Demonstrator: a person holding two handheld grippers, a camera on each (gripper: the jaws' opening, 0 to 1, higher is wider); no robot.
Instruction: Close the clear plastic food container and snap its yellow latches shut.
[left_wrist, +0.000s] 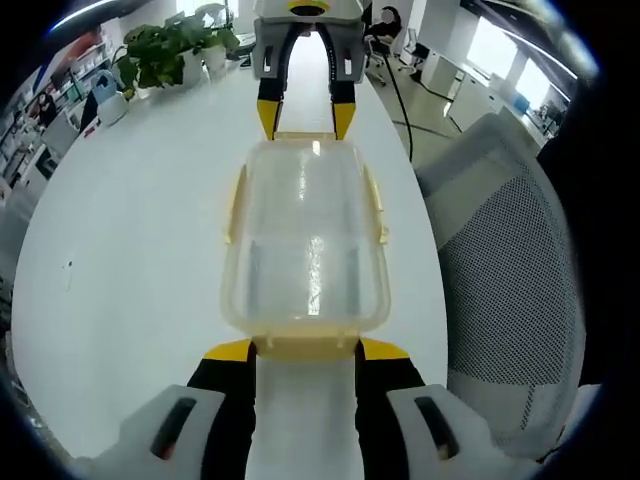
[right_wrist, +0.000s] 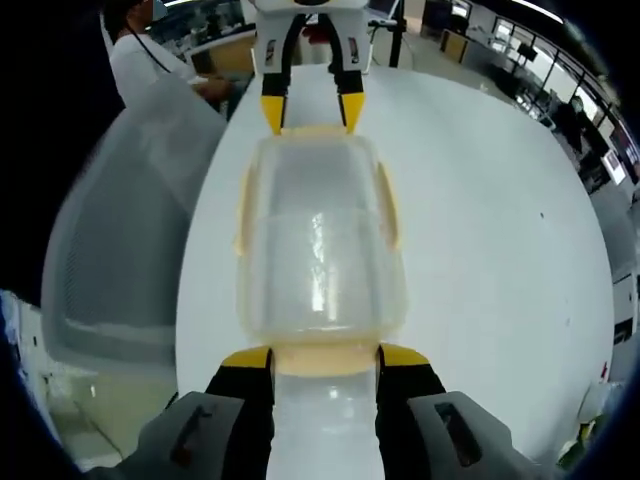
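Currently the clear plastic food container lies on the white worktop, with its lid on top, between the two hand-held grippers, which face each other along its length. In the left gripper view, the left hand-held gripper has its two yellow-tipped jaws spread apart, one at each side of the yellow latch on the near short end of the container; the tips are just beside the latch and do not clamp it. At the far short end, the right hand-held gripper stands in the same way, its jaws spread, and its tips reach the edge of the lid. The right gripper view shows the same arrangement from the opposite side. More yellow latches lie along the long sides of the container; whether they are snapped down I cannot tell. A grey mesh chair stands beside the worktop, and potted plants are on its far end.
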